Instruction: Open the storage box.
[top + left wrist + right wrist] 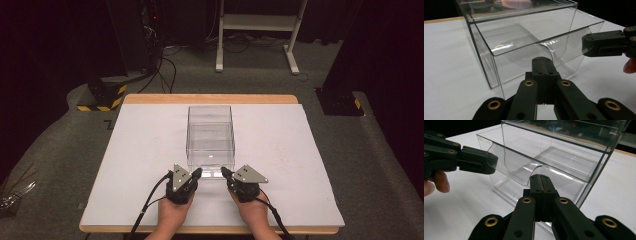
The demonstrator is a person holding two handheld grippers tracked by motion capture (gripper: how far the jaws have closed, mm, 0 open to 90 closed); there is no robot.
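We have a clear acrylic drawer box (210,137) standing mid-desk on the white sheet-covered desk (130,165), near edge toward the person. Its clear inner drawer (544,50) sticks out a little on the near side, curved finger notch in its front wall.

Left tool (197,173) has its jaws pressed together, nothing between them, tip at the drawer front. Right tool (225,172) likewise pressed together on nothing. In the left tool's view the right tool (589,45) lies against the drawer's front corner; in the right tool's view the left tool (490,161) sits at the opposite corner. Real contact or just beside, we cannot tell.

Orientation: the box's long axis runs away from the person, near to far; the open drawer end points at the person; box upright, flat on the desk.

Risks, as we judge them:
- Closed tips on slick acrylic could slip off the corners, since nothing is pinched.
- Uneven force from the two sides could skew the drawer and jam it in the sleeve.
- The light box could slide on the smooth desk instead of the drawer moving, because nothing braces the outer shell.
- A hard pull could bring the drawer right out.
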